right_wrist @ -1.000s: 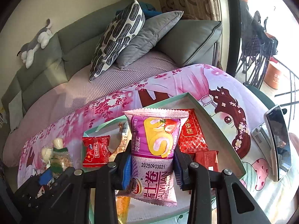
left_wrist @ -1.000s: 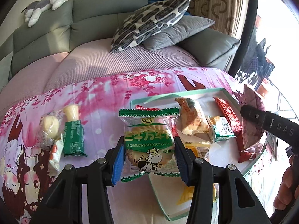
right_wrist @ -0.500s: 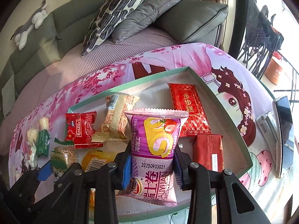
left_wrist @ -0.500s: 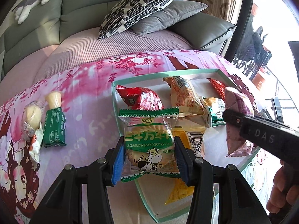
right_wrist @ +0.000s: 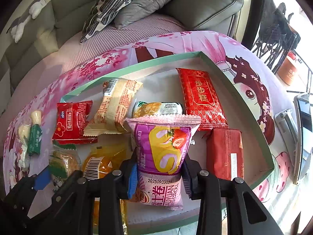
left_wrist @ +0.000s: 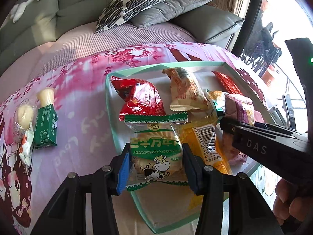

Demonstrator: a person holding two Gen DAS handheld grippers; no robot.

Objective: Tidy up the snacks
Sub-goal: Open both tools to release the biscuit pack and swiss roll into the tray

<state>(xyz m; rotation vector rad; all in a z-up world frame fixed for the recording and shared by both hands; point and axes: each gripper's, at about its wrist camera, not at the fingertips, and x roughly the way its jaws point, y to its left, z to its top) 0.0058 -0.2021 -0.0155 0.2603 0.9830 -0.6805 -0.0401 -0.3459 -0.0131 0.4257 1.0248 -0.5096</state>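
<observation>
Living room, grey sofa point(left_wrist: 82, 19) with cushions behind; pink cartoon-print cloth covers the surface point(left_wrist: 82, 105). Green-rimmed tray point(right_wrist: 242, 96) sits toward the surface's right side, already holding several packets. Left hand-held gripper point(left_wrist: 156, 168) clenched on the green biscuit packet point(left_wrist: 155, 146), held upright over the tray's near-left rim. Right hand-held gripper point(right_wrist: 159, 174) clenched on the purple swiss-roll packet point(right_wrist: 166, 148), held above the tray's near edge, between the yellow packet point(right_wrist: 103, 158) and the dark red packet point(right_wrist: 225, 154). Both held packets look light, air-puffed, with slick crinkly film; contents likely crush or crumble under hard squeeze, so a mid-body pinch across the narrow sides seems right, as now. Open tray floor shows at the near-left corner under the biscuit packet, and a narrow strip at the near edge by the swiss roll. Outside the tray, near the surface's left edge, a green box point(left_wrist: 46, 125) and small wrapped sweets point(left_wrist: 24, 115) wait. Phone on stand point(right_wrist: 303, 137) at the right edge: keep clear.
</observation>
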